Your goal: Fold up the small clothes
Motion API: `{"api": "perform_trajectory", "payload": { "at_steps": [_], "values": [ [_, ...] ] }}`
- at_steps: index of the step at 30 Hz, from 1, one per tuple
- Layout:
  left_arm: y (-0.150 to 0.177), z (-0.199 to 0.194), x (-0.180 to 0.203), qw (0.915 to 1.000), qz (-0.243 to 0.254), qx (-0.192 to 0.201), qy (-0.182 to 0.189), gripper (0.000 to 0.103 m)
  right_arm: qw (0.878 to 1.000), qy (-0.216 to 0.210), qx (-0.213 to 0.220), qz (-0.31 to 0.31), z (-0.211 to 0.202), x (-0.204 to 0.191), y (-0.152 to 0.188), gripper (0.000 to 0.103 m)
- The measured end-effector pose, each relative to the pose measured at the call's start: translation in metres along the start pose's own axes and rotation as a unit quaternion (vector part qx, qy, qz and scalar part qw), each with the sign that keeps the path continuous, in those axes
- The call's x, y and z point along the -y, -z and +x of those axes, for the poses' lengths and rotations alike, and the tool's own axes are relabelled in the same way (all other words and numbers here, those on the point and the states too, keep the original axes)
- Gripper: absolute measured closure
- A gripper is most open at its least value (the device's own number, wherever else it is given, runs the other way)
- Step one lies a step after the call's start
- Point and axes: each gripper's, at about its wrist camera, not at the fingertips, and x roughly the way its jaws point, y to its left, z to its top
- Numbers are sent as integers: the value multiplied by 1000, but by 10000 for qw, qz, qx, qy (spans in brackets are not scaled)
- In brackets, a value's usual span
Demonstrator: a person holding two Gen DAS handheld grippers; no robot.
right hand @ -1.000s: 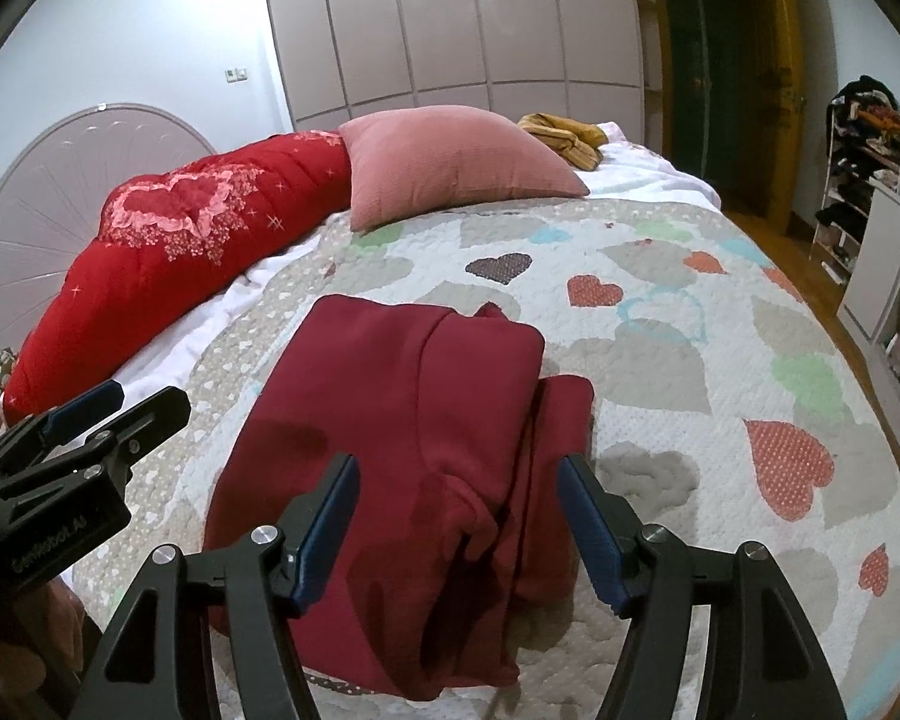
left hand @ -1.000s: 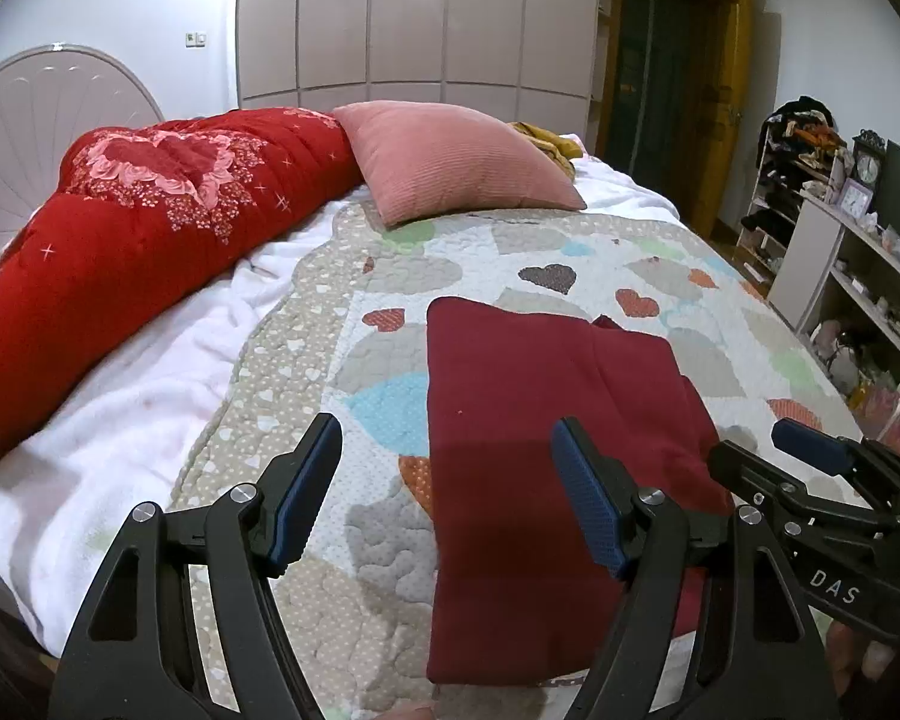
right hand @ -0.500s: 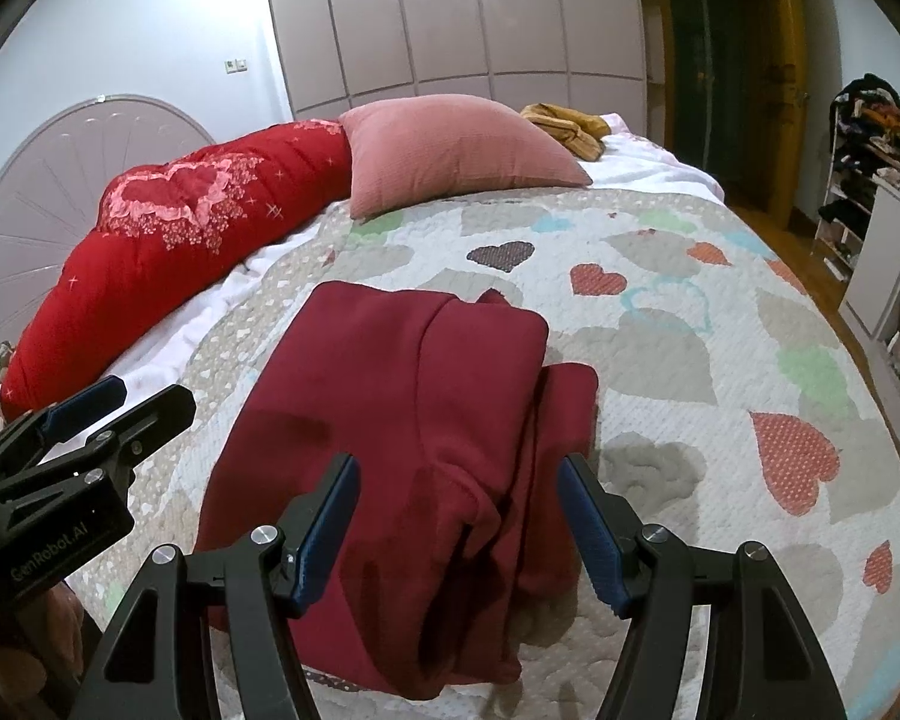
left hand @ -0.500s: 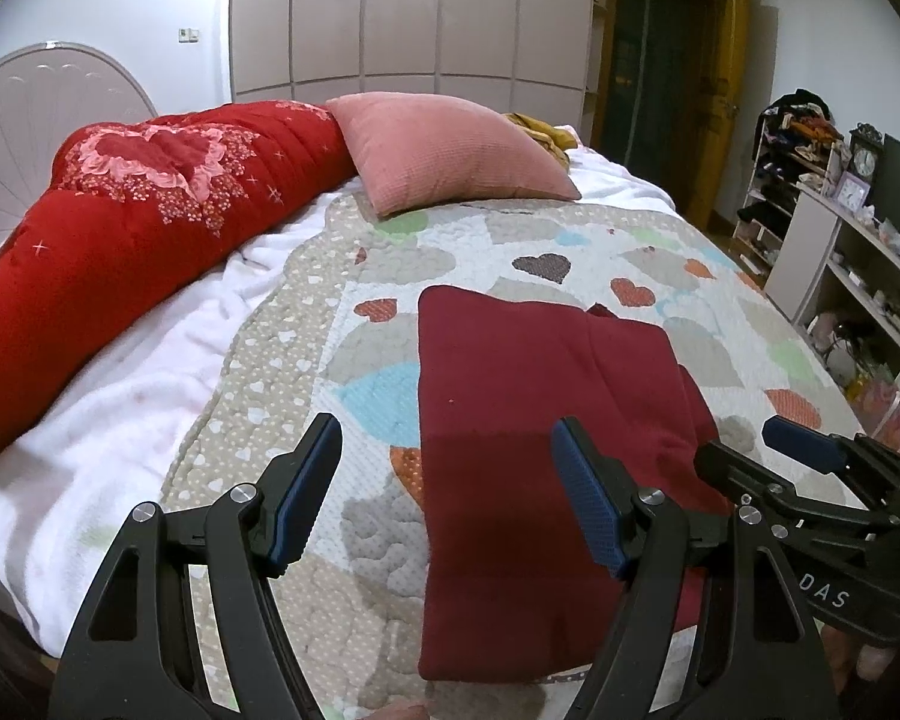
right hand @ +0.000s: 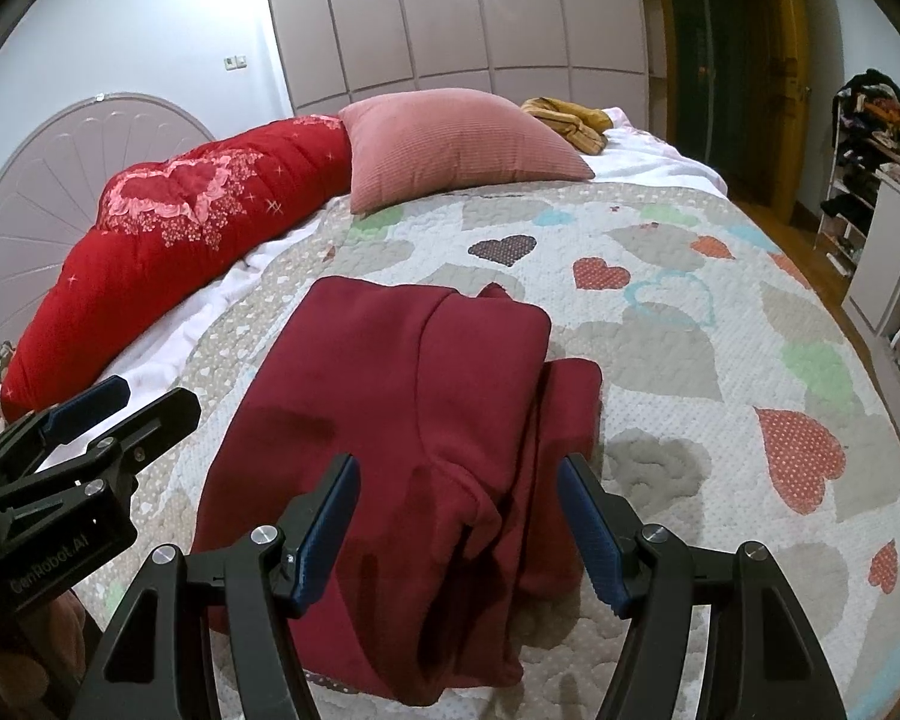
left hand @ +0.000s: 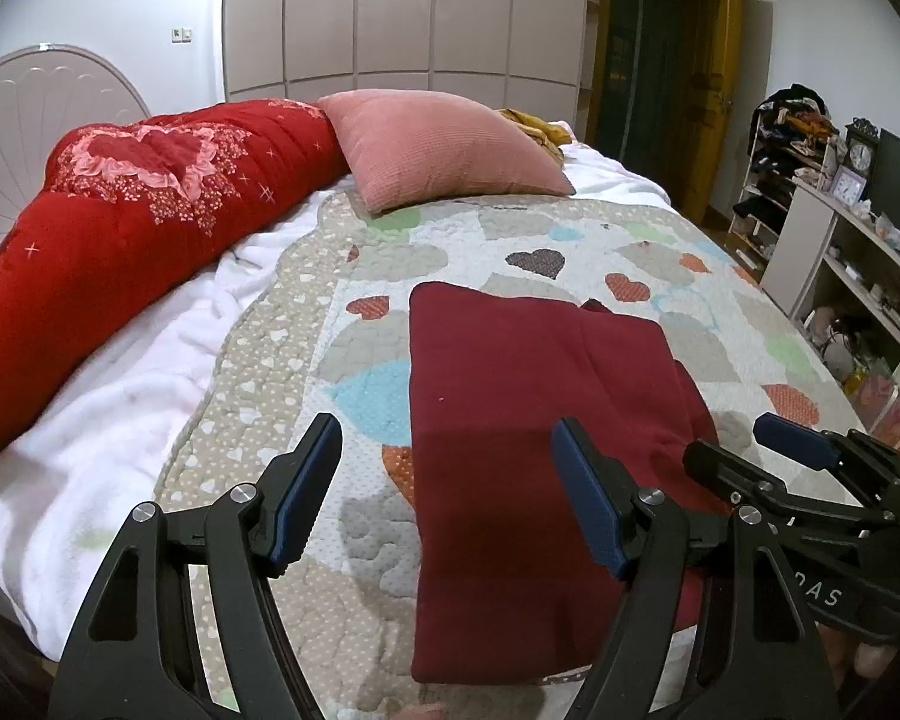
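Left wrist: one maroon garment (left hand: 528, 420) (folded); both grippers' fingers (left hand: 306, 483) apart, empty.

Both grippers, left gripper (left hand: 447, 498) and right gripper (right hand: 457, 525): black skeletal frames, blue ribbed pads, silver pivot screws, white lettering on side.

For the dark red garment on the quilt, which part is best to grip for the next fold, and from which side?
Probably the near hem of the dark red garment, approached from the near side of the bed. It lies flat, its bottom edge closest to both open grippers: the left gripper could pinch the smooth left corner, the right gripper the bunched, layered right corner.
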Motion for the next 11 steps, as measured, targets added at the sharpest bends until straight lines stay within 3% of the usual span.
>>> {"api": "perform_trajectory", "payload": {
  "at_steps": [11],
  "values": [
    [2,11,-7,9999,-97,-79,40,30,10000,-31,-88,-28,9,-1,0,37]
  ]
}}
